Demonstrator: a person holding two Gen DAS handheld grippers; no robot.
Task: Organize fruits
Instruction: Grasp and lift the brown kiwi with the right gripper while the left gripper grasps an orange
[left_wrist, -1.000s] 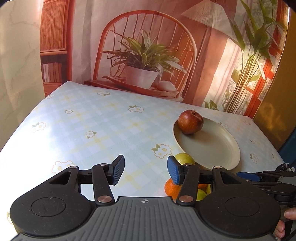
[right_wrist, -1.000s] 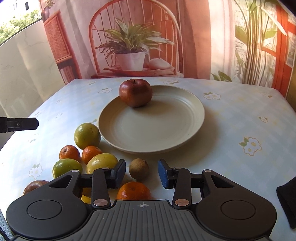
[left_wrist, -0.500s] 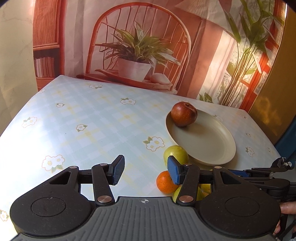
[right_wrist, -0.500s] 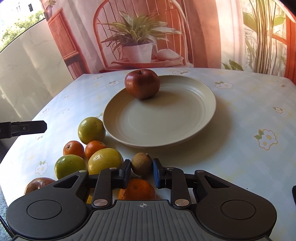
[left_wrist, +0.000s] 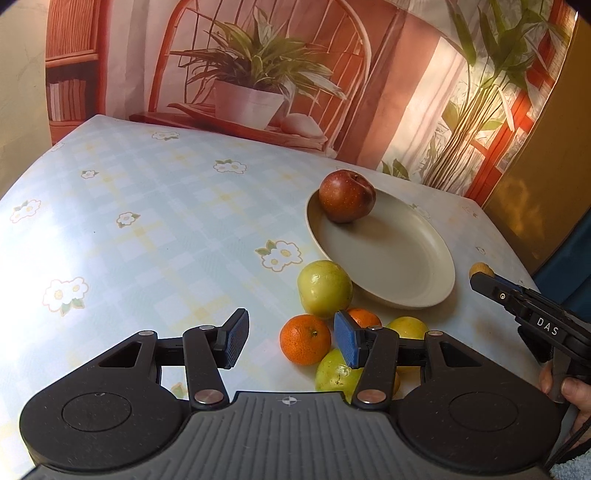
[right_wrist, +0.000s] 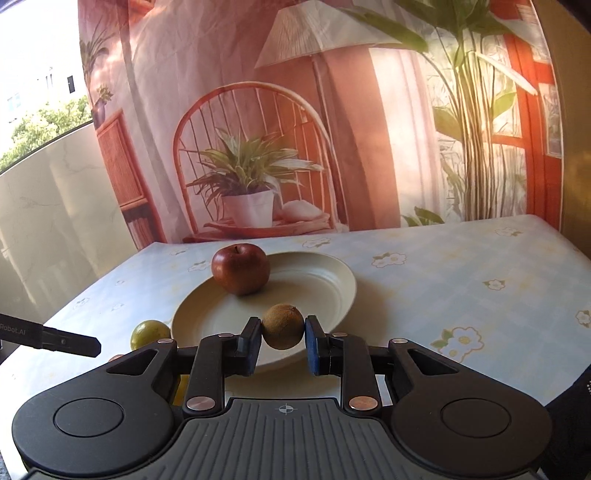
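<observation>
A cream plate (right_wrist: 325, 291) (left_wrist: 406, 258) holds a red apple (right_wrist: 240, 267) (left_wrist: 347, 195) at its far side. My right gripper (right_wrist: 282, 338) is shut on a small brown kiwi (right_wrist: 282, 326), lifted above the plate's near rim; in the left wrist view its tip with the kiwi (left_wrist: 481, 268) shows at the right. My left gripper (left_wrist: 291, 338) is open and empty above the tablecloth, beside a cluster of fruit: a green-yellow fruit (left_wrist: 325, 288), an orange (left_wrist: 304, 339), another orange (left_wrist: 364, 317) and more yellow-green fruit partly hidden behind its right finger.
The table carries a pale checked cloth with flower prints (left_wrist: 147, 229). A printed backdrop of a chair and potted plant (right_wrist: 251, 192) hangs behind the far edge. One green fruit (right_wrist: 149, 332) shows left of the plate. A hand (left_wrist: 569, 391) grips the right tool.
My right gripper closed on the kiwi and lifted it off the table toward the plate. My left gripper drifted down and nearer the fruit cluster, still open.
</observation>
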